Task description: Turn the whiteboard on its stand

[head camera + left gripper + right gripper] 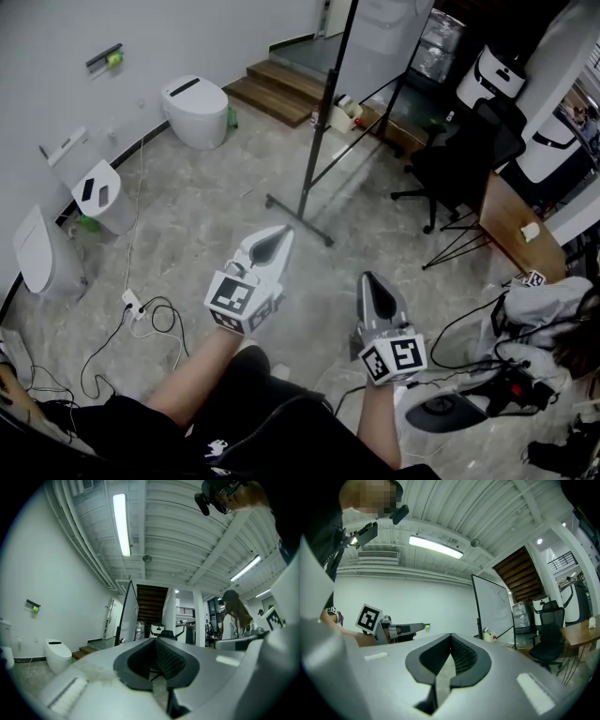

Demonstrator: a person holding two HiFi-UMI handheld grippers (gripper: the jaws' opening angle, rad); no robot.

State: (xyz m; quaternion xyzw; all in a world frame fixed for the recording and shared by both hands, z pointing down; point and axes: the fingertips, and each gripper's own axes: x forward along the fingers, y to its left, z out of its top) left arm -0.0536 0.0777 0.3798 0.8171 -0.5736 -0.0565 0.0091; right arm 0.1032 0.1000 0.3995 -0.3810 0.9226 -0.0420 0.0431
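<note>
The whiteboard stands on its black wheeled stand at the far side of the room, a good way ahead of both grippers. From the left gripper view the whiteboard shows nearly edge-on; in the right gripper view the whiteboard faces me. My left gripper is held low in front of me and points at the stand's foot, its jaws shut with nothing between them. To its right, my right gripper is also shut and empty. Neither touches the board.
Three white toilets line the left wall. Cables and a power strip lie on the floor at left. A black office chair, a wooden table and a crouching person are at right. Wooden steps rise behind.
</note>
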